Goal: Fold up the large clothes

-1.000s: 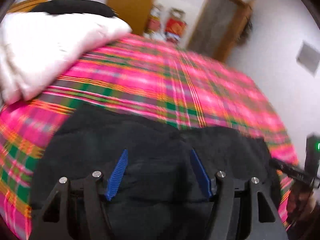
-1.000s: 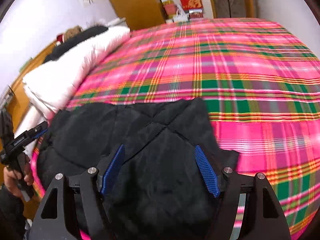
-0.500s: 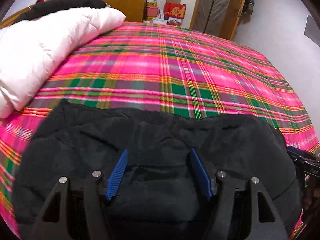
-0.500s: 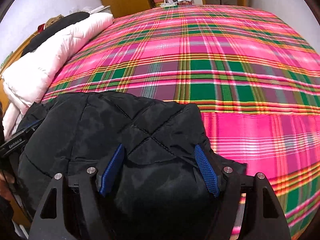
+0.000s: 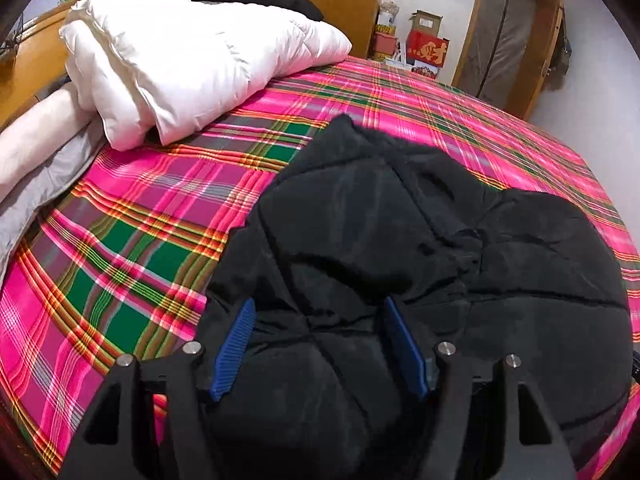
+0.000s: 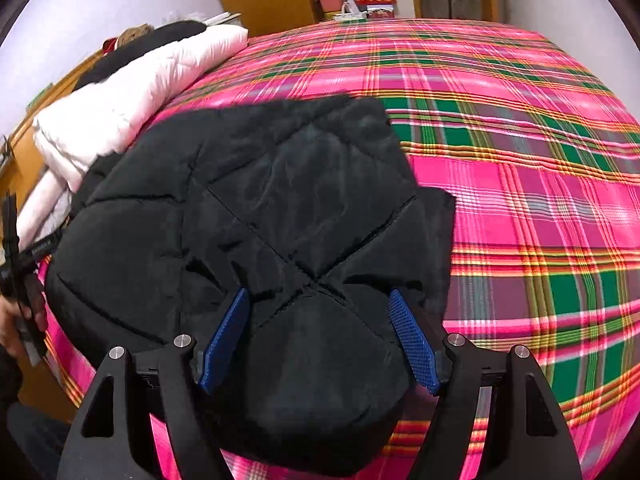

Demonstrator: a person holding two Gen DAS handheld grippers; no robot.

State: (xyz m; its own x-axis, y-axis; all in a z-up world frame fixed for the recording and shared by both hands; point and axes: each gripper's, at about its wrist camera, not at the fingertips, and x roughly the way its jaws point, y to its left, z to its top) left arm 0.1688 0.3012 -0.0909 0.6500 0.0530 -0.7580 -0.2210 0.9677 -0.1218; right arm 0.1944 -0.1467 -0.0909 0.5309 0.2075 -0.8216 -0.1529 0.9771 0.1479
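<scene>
On the plaid bed, both claws — left, right — gripped wide bunches of the black quilted jacket, mid-fold; next, presumably, lay it down, then release.

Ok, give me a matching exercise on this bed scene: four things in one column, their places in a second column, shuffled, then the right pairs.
Things:
1. black quilted padded jacket
2. white puffy duvet
3. red cardboard box
4. pink and green plaid bedsheet

Places:
A. on the floor beyond the bed, by the door
B. spread over the whole mattress
C. bundled at the headboard end
D. bunched on the near edge of the bed, between both claws

Pairs: 1-D, 2-C, 3-A, 4-B
</scene>
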